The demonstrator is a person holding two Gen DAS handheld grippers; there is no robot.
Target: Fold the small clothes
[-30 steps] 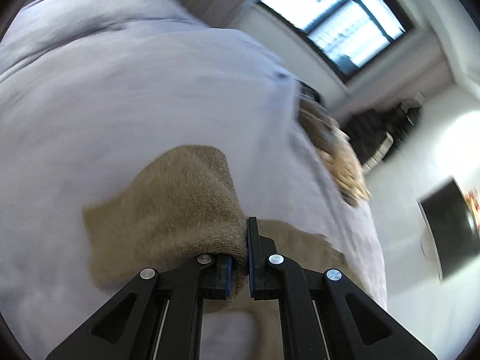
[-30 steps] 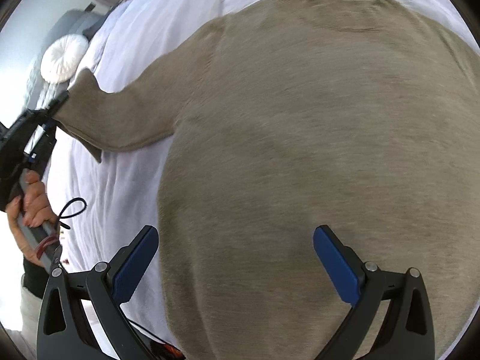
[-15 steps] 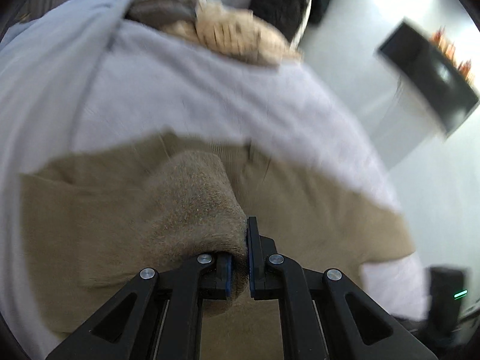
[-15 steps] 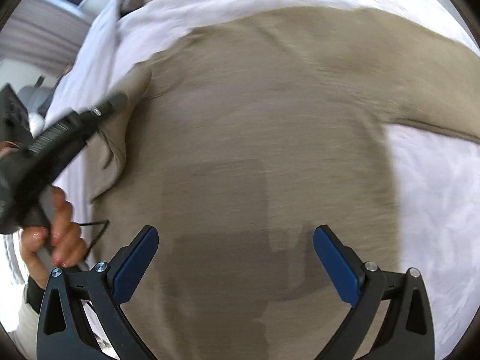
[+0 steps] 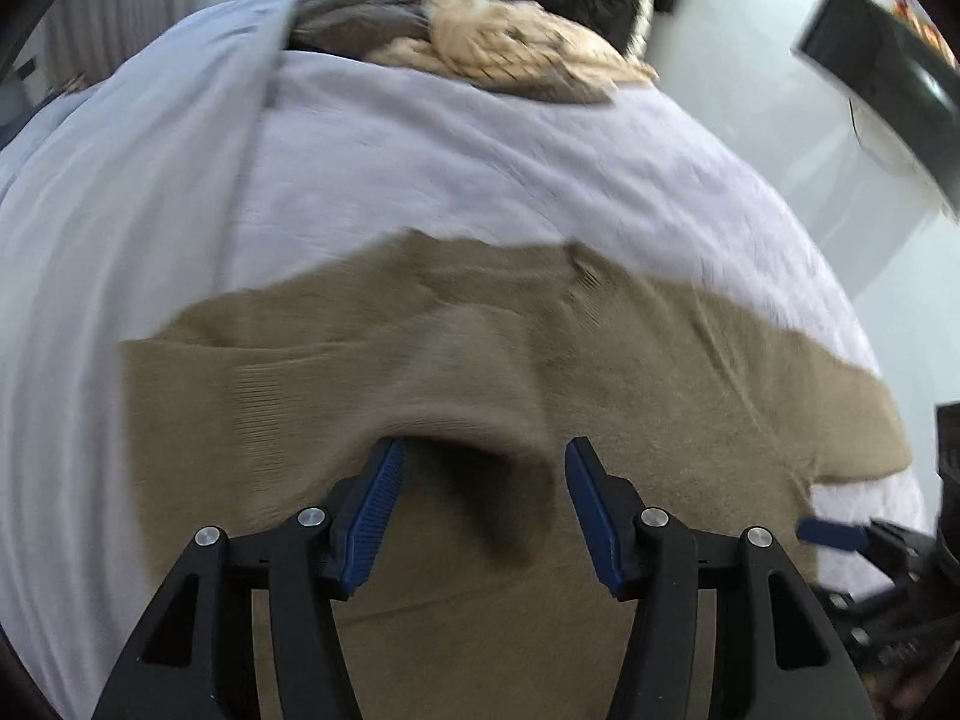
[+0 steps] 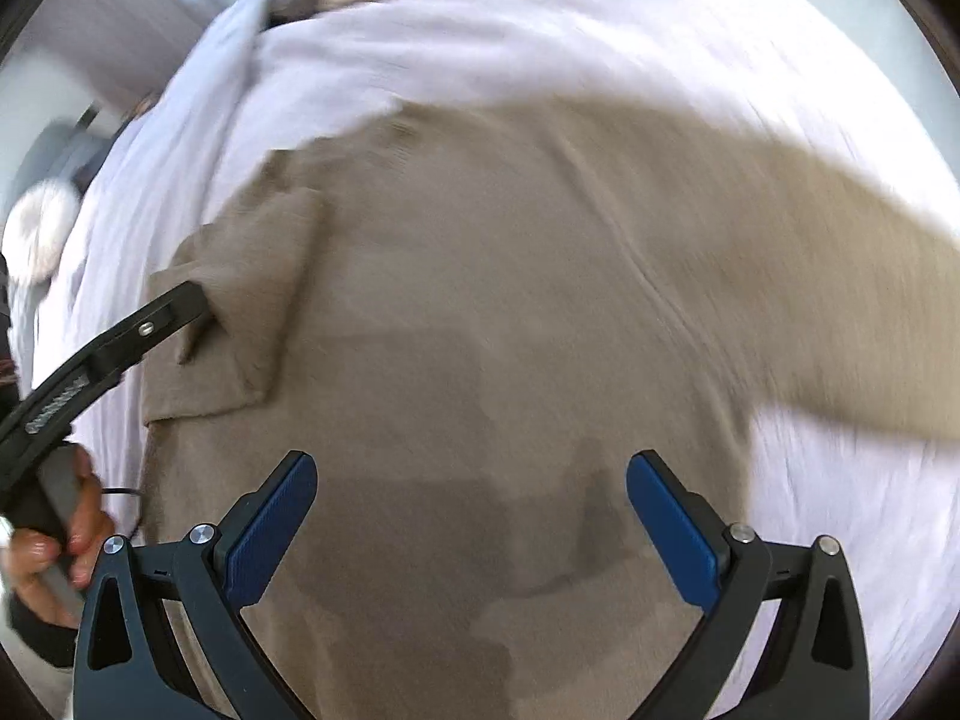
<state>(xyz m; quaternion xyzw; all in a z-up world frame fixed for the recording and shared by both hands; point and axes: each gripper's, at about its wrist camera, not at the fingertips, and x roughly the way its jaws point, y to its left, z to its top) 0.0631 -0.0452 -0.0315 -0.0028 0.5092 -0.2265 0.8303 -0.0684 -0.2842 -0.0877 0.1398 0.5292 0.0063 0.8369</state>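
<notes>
Since the earlier frame, the sweater's (image 5: 600,396) left sleeve (image 6: 240,300) has been carried in over the body. It lies on the bed (image 5: 420,168), neckline toward the far clothes pile (image 5: 510,48); its long axis appears to run from there toward the viewer, right sleeve (image 6: 810,240) still outstretched. Soft, limp knit; light, judged likely to sag. Best taken at cuff or hem. Left hand-held gripper (image 5: 480,498): jaws opening, cuff slack between them. Right hand-held gripper (image 6: 471,531): open, empty, over the body.
</notes>
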